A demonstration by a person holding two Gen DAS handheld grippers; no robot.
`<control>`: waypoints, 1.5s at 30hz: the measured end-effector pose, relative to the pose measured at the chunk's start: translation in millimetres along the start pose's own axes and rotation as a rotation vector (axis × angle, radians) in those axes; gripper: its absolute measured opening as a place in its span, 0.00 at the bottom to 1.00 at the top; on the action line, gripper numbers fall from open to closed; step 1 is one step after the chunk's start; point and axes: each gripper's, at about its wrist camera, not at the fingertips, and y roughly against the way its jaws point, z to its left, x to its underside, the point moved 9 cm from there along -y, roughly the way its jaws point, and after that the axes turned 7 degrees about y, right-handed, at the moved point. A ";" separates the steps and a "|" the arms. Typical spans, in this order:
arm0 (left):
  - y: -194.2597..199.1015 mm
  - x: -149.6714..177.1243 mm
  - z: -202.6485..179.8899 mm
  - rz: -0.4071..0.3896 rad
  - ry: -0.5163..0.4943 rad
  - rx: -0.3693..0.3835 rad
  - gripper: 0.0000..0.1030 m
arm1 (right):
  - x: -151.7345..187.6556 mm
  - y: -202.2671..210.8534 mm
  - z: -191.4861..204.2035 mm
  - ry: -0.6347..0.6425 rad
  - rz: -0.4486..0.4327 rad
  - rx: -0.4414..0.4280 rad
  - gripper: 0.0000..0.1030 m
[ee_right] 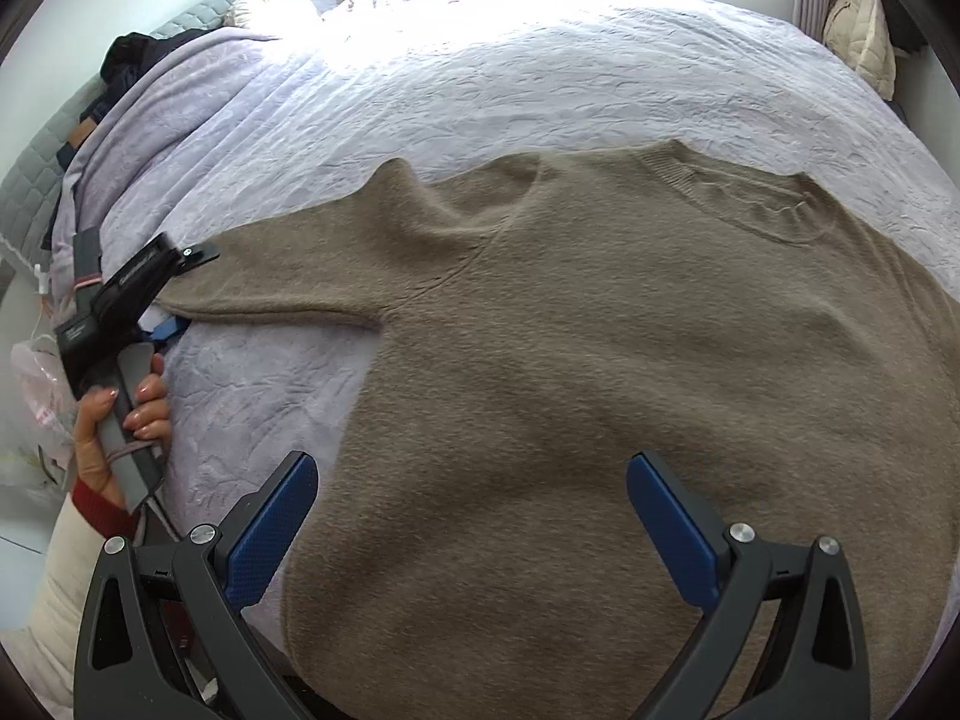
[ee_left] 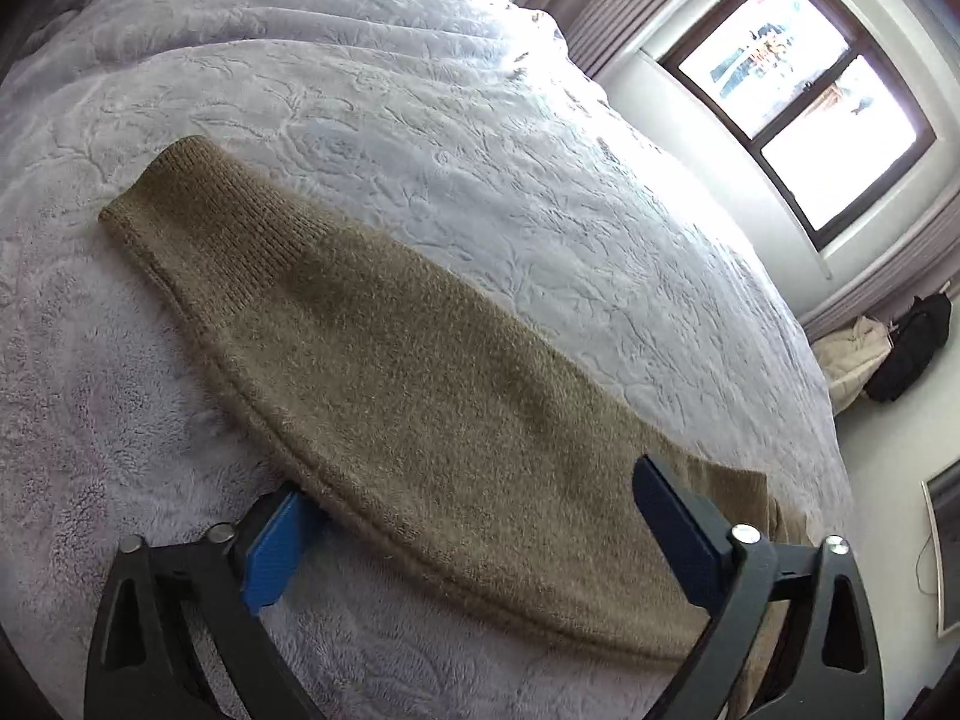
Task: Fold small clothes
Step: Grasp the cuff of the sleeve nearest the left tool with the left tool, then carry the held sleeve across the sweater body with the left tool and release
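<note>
A tan knit sweater (ee_right: 600, 372) lies flat on a bed, neck toward the far side. Its left sleeve (ee_left: 372, 348) stretches out over the bedspread, cuff at the far end. My left gripper (ee_left: 468, 516) is open, with the sleeve's upper part between its blue pads; one pad is tucked under the sleeve's edge. It also shows in the right wrist view (ee_right: 171, 294) at the sleeve, held by a hand. My right gripper (ee_right: 474, 510) is open just above the sweater's body near the hem, holding nothing.
A lilac textured bedspread (ee_left: 420, 120) covers the bed. A window (ee_left: 798, 90) with curtains is on the far wall. Bags (ee_left: 882, 348) sit on the floor beside the bed. Dark clothes (ee_right: 132, 60) lie near the headboard and pillow.
</note>
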 end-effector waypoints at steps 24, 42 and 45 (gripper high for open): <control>53.0 117.7 -293.3 0.032 -0.533 0.231 0.09 | 40.7 62.0 -100.4 -0.182 -0.122 -0.052 0.93; -12.0 330.6 -326.4 0.263 -0.892 0.127 0.77 | 105.1 105.4 -227.6 -0.400 -0.155 0.052 0.93; 24.2 307.5 -317.6 0.184 -0.899 0.168 0.79 | 93.6 102.7 -229.7 -0.364 -0.151 0.077 0.93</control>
